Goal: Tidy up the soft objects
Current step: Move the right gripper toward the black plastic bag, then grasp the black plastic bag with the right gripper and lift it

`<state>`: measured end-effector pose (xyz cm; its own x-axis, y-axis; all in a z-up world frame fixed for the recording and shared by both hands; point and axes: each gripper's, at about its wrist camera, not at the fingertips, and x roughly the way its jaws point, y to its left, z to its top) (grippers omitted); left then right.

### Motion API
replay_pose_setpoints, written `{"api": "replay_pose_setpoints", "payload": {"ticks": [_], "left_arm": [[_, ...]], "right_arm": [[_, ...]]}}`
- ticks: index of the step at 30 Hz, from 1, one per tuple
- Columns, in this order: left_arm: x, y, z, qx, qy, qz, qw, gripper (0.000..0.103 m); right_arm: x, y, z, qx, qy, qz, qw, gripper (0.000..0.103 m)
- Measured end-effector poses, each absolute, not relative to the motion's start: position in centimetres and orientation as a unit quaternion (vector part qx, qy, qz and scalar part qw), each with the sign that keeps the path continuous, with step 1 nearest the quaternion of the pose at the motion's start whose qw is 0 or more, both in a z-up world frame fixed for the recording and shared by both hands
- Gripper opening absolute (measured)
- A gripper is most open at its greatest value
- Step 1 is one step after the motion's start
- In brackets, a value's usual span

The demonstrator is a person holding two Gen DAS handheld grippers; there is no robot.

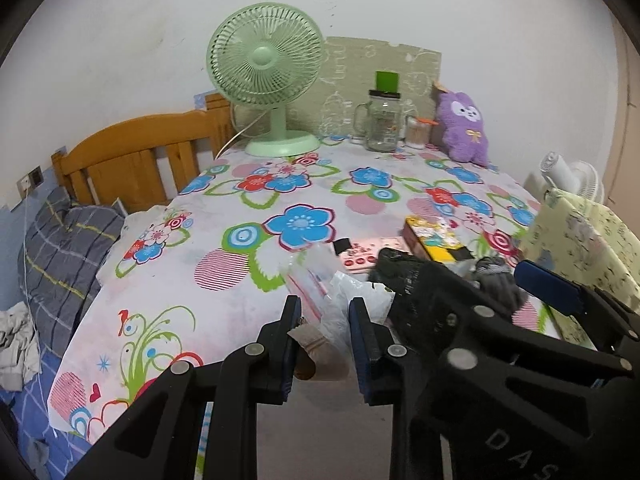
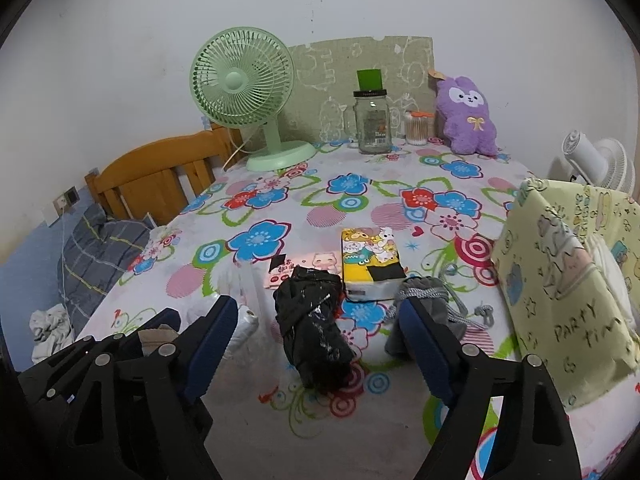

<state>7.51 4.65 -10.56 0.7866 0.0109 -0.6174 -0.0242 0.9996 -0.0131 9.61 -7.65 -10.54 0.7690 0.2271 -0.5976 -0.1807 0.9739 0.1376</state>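
Little looks sorted: the left gripper pinches a clear plastic bag; the right gripper gapes, empty, over a black bundle; grey pouch waits.

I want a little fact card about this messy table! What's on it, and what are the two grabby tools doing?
Surface: table with flowered cloth
Back row: green fan, glass jar, cotton swab pot, purple plush toy
Near middle: black bundle, cartoon tissue pack, grey drawstring pouch
Right side: yellow cartoon bag
Left tool: shut on a clear plastic bag with something tan inside
Right tool: open, black bundle between its fingers, not gripped
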Motion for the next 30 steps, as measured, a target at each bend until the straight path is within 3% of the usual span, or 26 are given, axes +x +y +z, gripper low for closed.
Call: {"api": "replay_pose_setpoints", "payload": {"ticks": [8, 13, 20, 23, 30], "left_arm": [[9.2, 5.2, -11.6, -0.013, 0.340, 0.022, 0.940, 0.024], [9.9, 5.5, -12.4, -0.012, 0.353, 0.032, 0.935, 0.024], [10.1, 5.3, -13.0, -0.002, 0.357, 0.038, 0.933, 0.024], [10.1, 5.4, -12.9, -0.002, 0.357, 0.034, 0.933, 0.024], [10.0, 5.4, -12.5, -0.007, 0.360, 0.026, 0.933, 0.024]], "right_arm": [[11.7, -7.3, -11.7, 0.036, 0.346, 0.106, 0.931, 0.080], [12.8, -6.8, -12.7, 0.032, 0.367, 0.111, 0.923, 0.070], [13.7, -6.1, -13.7, 0.026, 0.386, 0.122, 0.914, 0.049], [13.6, -5.6, -13.8, 0.020, 0.386, 0.134, 0.913, 0.032], [13.2, -5.5, -13.2, 0.024, 0.383, 0.135, 0.913, 0.023]]}}
